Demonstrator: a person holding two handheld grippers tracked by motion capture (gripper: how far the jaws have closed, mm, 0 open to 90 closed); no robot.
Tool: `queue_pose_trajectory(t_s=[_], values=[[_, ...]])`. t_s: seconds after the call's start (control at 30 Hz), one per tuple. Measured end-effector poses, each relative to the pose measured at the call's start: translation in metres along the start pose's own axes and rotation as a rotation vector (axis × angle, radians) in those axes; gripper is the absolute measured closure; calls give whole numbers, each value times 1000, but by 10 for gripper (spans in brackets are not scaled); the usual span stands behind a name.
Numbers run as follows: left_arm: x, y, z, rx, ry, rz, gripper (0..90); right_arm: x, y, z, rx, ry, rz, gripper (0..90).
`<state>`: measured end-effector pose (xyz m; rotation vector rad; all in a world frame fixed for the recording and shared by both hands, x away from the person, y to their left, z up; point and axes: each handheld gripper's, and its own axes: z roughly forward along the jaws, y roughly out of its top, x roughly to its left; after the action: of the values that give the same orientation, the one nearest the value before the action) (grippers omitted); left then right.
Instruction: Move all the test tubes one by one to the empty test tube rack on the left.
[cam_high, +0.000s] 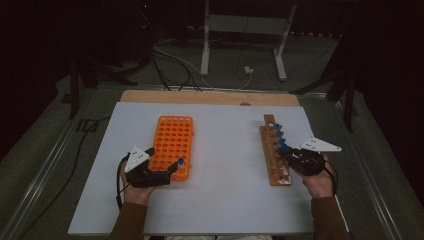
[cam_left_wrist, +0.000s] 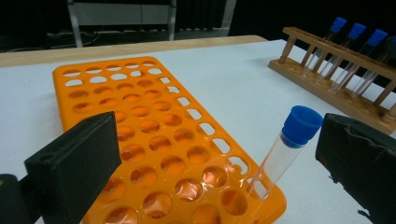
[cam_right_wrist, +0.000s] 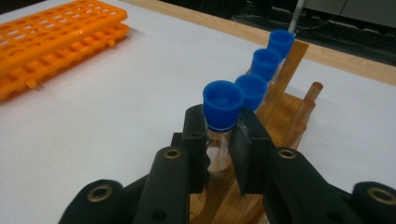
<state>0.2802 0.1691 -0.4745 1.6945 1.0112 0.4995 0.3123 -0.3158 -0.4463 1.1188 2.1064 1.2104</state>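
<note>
High view: the left gripper (cam_high: 170, 172) is held at the near right corner of the orange rack (cam_high: 172, 140), on the white table (cam_high: 225, 200). One blue-capped tube (cam_high: 181, 166) is seen standing in the rack's corner hole, just off the jaw tips. The right gripper (cam_high: 287, 154) is laid against the near half of the wooden rack (cam_high: 275, 150), where a row of blue caps is visible beyond its jaws. At this distance the grip cannot be judged; it is probably on the nearest cap's tube.

Left gripper view: the jaws are seen standing wide apart, with nothing pressed between them. The blue-capped tube (cam_left_wrist: 285, 149) is found ahead, close to the right-hand jaw but apart from it, tilted in the corner hole of the orange rack (cam_left_wrist: 140, 116). The wooden rack (cam_left_wrist: 336, 88) is set well beyond the right-hand jaw, with further capped tubes leaning in it.

Right gripper view: the jaws are drawn together and clamped on the clear body of a capped tube (cam_right_wrist: 222, 105), just under its blue cap. That tube is seated in the wooden rack (cam_right_wrist: 289, 107), directly ahead of the gripper. Three more blue caps are lined up behind it. The orange rack (cam_right_wrist: 60, 37) is noted far off to the left of the jaws.
</note>
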Motion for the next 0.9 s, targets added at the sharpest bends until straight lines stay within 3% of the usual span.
queue_pose_trajectory(t_s=[0.33,0.63,0.9], values=[[-6,3,1,-16,-3,8,8,-2,12,-10,-34,13,12,768],[-15,20,-4,-61,3,29,8,-5,33,-24,-77,29,21,769],[-42,37,-1,-82,-33,90,14,5,46,-31,-113,75,15,768]])
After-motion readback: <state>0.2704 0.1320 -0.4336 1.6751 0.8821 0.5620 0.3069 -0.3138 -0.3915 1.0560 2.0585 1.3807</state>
